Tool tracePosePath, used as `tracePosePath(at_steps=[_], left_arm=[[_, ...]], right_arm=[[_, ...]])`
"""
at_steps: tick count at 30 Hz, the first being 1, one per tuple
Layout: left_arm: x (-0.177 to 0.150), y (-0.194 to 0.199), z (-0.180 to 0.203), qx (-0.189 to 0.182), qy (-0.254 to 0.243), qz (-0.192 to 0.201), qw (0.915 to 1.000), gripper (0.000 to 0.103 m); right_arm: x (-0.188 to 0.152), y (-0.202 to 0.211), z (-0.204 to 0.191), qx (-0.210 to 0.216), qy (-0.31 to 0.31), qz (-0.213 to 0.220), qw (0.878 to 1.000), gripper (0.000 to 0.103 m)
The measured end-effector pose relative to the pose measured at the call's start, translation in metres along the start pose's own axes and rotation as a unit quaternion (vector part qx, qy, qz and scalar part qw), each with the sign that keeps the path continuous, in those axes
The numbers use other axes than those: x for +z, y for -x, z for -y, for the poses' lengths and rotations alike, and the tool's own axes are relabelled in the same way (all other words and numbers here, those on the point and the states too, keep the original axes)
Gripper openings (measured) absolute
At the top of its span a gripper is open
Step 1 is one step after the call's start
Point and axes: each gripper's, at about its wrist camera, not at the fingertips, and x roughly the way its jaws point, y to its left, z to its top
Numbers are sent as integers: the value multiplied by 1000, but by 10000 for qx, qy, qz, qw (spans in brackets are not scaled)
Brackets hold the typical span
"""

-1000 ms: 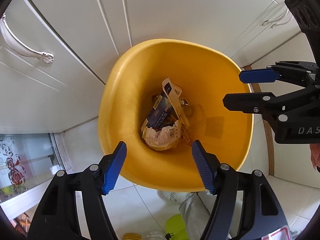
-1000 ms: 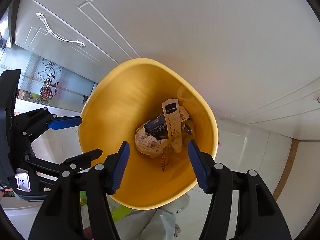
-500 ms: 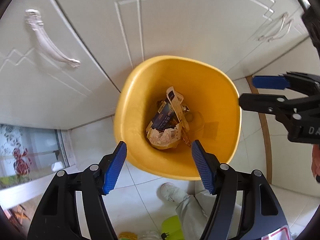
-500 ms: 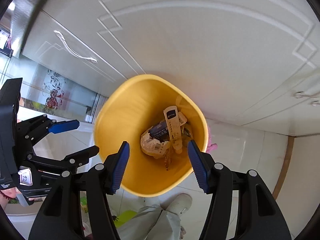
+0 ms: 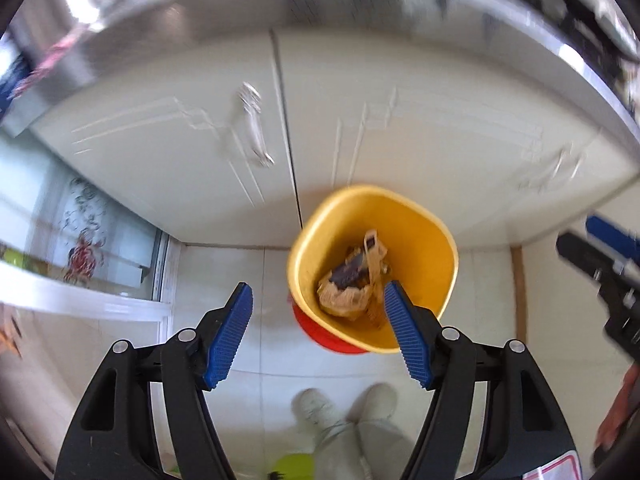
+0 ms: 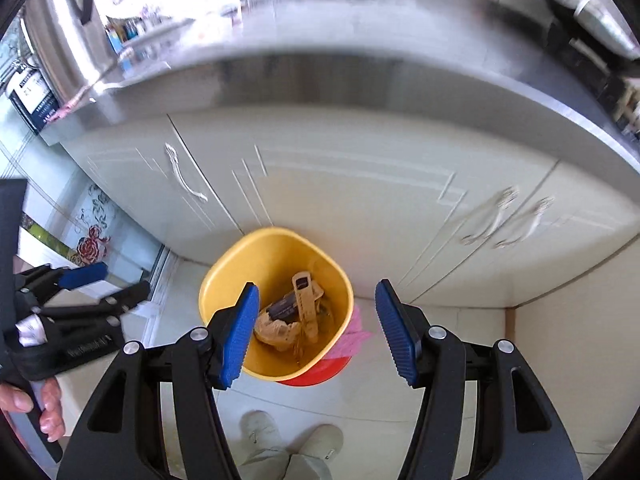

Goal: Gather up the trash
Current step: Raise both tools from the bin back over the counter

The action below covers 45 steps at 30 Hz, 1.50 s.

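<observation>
Both claws, left claw (image 5: 318, 330) and right claw (image 6: 316, 330), have risen off the yellow bin (image 6: 224, 280), released and empty, so I read the wrappers (image 6: 280, 326) as dropped.

A pale tiled floor (image 6: 460, 380) carries a yellow waste bin (image 6: 224, 280) holding crumpled wrappers (image 6: 280, 330). A red basin (image 6: 320, 374) sits just beside it. Two shoes (image 6: 260, 430) stand nearby.

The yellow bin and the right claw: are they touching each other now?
Apart. In the right wrist view the right claw is open and empty, high above the floor, and the yellow bin stands far below beside the person's shoes; the overlap is only perspective.
</observation>
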Motion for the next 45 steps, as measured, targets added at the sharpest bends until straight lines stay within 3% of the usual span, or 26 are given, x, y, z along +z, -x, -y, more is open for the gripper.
tracePosePath(at_steps=[4,12,20,27,32,45], left_arm=[[8,43,1,88,70,406,9991,70],[29,94,6,124,82,959,9953,73],[63,116,8,50,139,1328,9910,74],[120,104,2,-77,7,1498,9887,75],[179,85,-9,-236,-50,1477,9887,75],[315,37,-25,-316,-274,1461,9884,78]], right_arm=[[8,36,-7,-189,162,225,9994,61],[34,97,-3,38,45,858,9963,63],[74,114,-4,-15,120,1361,9906,66],[130,100,4,100,-26,1518,9884,66],[179,76,3,163,-243,1575,9871,66],[293,-6,6,-135,-620,1428,9877,66]])
